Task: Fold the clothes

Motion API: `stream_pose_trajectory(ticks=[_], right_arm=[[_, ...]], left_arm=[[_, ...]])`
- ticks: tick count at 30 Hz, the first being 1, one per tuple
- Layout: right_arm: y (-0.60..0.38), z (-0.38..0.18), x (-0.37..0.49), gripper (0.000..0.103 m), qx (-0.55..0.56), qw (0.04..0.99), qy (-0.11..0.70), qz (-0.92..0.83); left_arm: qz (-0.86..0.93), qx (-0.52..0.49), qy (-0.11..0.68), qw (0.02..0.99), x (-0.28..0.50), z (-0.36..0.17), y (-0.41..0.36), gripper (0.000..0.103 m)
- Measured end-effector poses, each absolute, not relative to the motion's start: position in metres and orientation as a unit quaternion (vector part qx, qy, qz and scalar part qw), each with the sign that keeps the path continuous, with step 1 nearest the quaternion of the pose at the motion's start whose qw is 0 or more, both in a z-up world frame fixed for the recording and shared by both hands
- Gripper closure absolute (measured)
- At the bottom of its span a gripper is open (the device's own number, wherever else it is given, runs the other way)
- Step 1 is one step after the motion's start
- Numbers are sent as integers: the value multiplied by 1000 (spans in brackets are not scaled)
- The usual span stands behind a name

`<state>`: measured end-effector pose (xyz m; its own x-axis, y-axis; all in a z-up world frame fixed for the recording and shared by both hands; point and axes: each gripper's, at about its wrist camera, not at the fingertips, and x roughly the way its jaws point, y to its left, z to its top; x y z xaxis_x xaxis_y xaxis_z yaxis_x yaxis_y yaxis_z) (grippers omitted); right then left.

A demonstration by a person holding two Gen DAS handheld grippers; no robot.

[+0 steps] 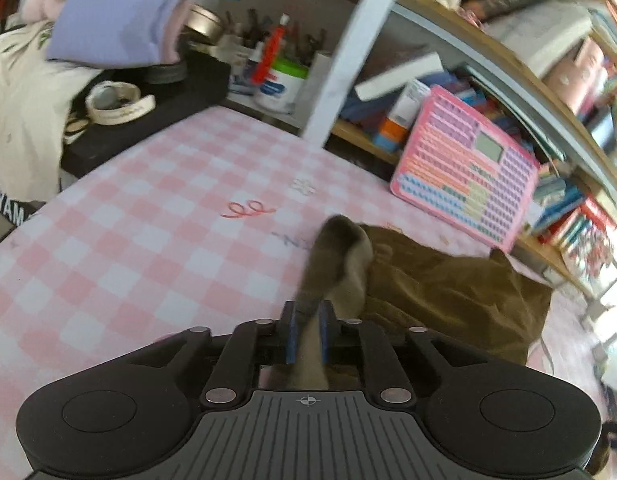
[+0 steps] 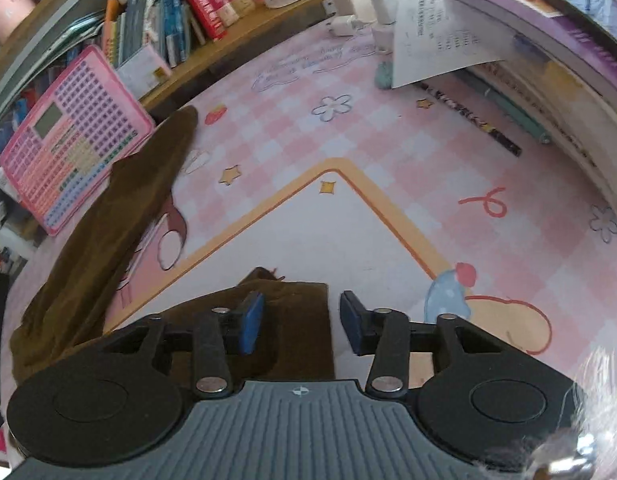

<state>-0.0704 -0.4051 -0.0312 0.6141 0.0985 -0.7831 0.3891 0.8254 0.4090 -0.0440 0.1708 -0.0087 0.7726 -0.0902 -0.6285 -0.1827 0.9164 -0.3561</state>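
Note:
A brown garment (image 1: 448,288) lies crumpled on the pink checked desk mat (image 1: 148,220). My left gripper (image 1: 307,320) is shut on a raised grey-brown fold of it; the cloth runs up between the blue pads (image 1: 291,332) and stands above the mat. In the right wrist view the same brown garment (image 2: 120,208) stretches as a long band from the far left down to a flat corner (image 2: 296,340) under my right gripper (image 2: 302,316). That gripper is open, its left pad (image 2: 250,322) over the cloth and its right pad over bare mat (image 2: 308,232).
A pink toy keyboard panel (image 1: 464,168) (image 2: 68,148) leans on the wooden shelf of books (image 2: 180,20) behind the garment. Stacked books and paper (image 2: 548,80) and a dark pencil (image 2: 472,124) lie at the right. A black box (image 1: 148,120) with clutter sits at the far left.

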Motion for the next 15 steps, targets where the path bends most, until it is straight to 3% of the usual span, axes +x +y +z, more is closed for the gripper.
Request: stream_pose_trajectory(ticks=[2,3,9,15], right_arm=[[-405,-29,-74,85,295,851,432,-56],[-404,-26,-76,98,298,850,432,-43],[-392,24,-99,99,359,826,419,119],[-405,97,-77,99,378,867,294,136]], left_arm=[[27,-197,343,918,-40,-10,166,72],[30,-194,348,917,-37,-12,163,68],[39,-176,362,915,-26,-17,153,68],[52,-177,353,917,-19,-13,146,68]])
